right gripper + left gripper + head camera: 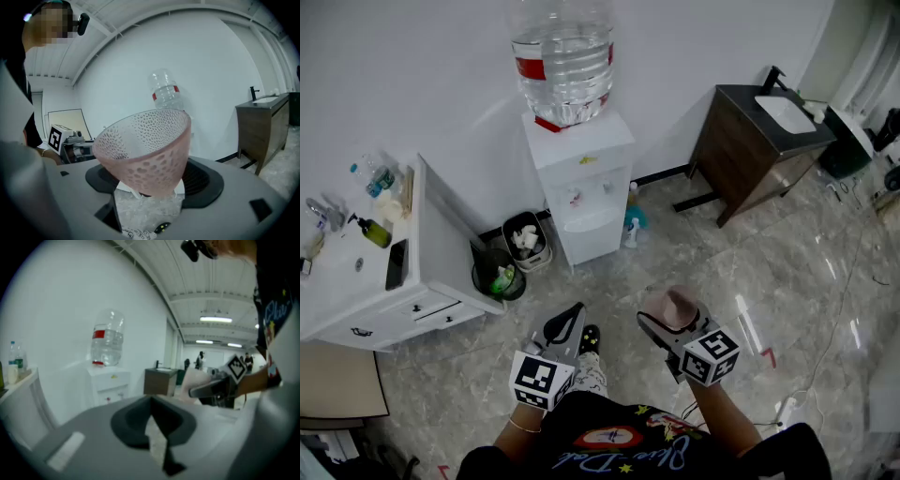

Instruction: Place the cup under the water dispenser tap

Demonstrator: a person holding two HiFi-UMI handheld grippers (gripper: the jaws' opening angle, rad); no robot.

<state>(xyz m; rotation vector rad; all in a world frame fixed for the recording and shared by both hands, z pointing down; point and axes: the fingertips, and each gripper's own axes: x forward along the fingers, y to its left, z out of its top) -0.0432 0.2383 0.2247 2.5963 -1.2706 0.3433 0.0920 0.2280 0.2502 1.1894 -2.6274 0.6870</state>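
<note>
Showing the right tongs (671,324) clenched on a pink dimpled cup (673,304), its mouth tilted up and forward; the left tongs (566,324) are closed on nothing. The dispenser (581,173) stands ahead against the wall, well apart, its taps (576,198) facing the person. The cup-bearing right hand is the one to advance. Only floor (609,281) lies between; bins (502,272) sit left of the dispenser, a spray bottle (633,221) right.

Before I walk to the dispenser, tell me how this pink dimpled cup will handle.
The cup looks translucent and thin-walled, so it is probably light and rigid, possibly breakable. It flares from a narrow base, and the right gripper holds it tilted near that base, so it may pivot or slip. Set down, it seems apt to tip.
</note>
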